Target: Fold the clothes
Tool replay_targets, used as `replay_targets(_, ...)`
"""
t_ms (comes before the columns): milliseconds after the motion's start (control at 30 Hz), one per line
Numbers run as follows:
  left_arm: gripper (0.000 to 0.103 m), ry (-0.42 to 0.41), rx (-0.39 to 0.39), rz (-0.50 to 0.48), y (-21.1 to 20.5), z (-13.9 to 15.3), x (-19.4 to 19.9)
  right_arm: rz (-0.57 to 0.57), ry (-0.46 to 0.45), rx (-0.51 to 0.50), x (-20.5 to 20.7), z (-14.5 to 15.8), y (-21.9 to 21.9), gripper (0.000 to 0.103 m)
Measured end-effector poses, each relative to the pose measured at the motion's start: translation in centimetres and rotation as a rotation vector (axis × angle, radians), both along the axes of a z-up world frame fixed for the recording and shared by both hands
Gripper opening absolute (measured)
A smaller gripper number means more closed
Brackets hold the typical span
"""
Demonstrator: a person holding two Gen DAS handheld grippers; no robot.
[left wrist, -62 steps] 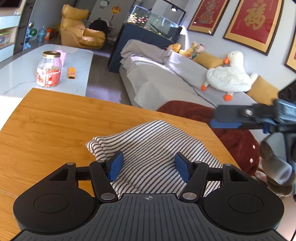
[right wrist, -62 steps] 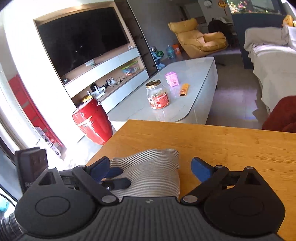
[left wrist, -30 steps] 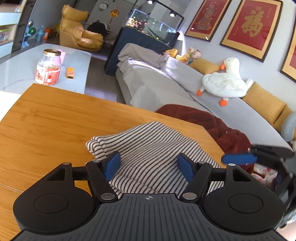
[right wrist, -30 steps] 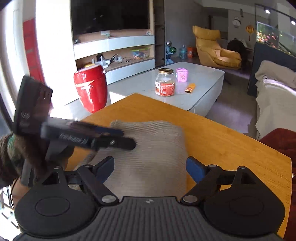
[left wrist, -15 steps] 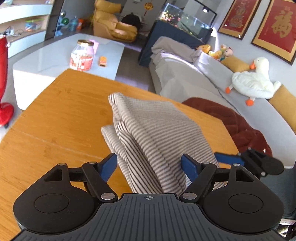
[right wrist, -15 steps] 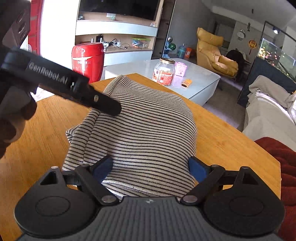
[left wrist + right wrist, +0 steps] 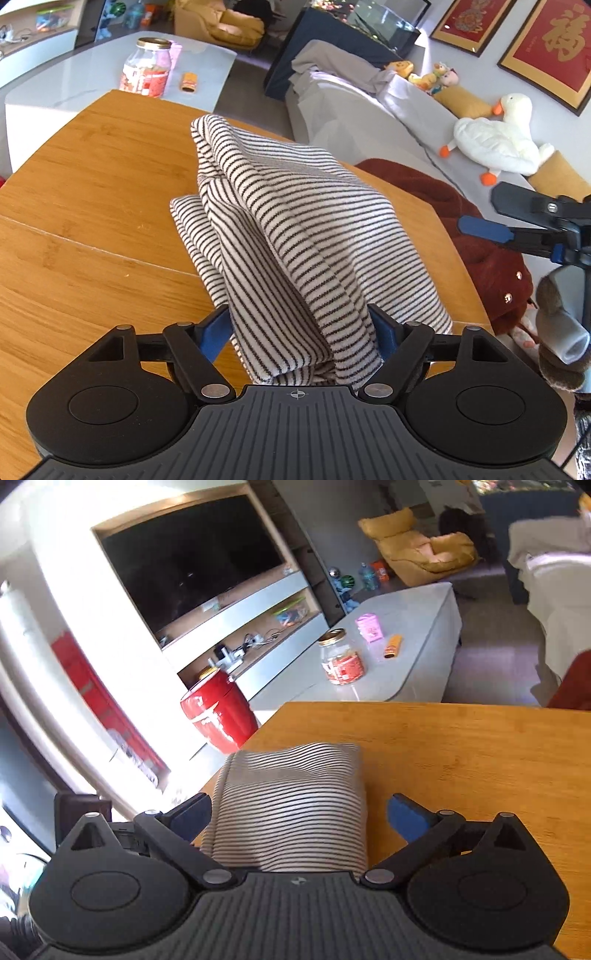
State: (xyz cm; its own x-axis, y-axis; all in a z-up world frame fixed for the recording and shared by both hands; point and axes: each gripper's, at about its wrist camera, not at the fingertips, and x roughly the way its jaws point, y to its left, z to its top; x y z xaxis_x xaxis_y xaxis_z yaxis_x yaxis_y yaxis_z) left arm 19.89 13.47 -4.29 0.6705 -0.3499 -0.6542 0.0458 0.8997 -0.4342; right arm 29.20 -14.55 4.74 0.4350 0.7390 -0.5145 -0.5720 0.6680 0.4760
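On wood table (image 7: 92, 192): 1 striped garment (image 7: 295, 229), 2 grippers, both w/ jaws apart.

- The garment (image 7: 295, 221) is cream with thin dark brown stripes.
- The table (image 7: 92, 177) is warm honey-coloured wood.
- The left gripper (image 7: 299, 332) is black with blue fingers (image 7: 212, 334).
- The right gripper (image 7: 299, 812) is the same black and blue.
- The jar (image 7: 341, 661) has a gold lid and red label.
- The plush duck (image 7: 498, 140) is white, with orange beak and feet.
- The blanket (image 7: 461, 221) is dark red.

Probably a home living room: sofa (image 7: 369, 110), television (image 7: 192, 561), coffee table (image 7: 417, 627).
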Motion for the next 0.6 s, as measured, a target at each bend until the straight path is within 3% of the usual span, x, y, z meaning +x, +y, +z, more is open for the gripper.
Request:
replay_targets(200,0.077,-0.021,-0.05,-0.022,0.6,-0.5,-0.2,-0.007,0.159,-0.02,2.2,-5.6,0.9,0.098)
replay_targets(333,0.073,-0.053,-0.091,-0.034,1.8,-1.1,-0.1,0.063,0.276,0.079,2.2,-8.3,1.7,0.078)
replay_targets(367,0.072,-0.06,-0.094,-0.035,2.3,-1.2,0.2,0.082,0.298,0.103,2.2,-8.8,2.1,0.078)
replay_targets(600,0.068,-0.121,-0.071,0.005,6.8,-1.3,3.6,0.095,0.215,0.04,5.2,-7.8,7.7,0.073)
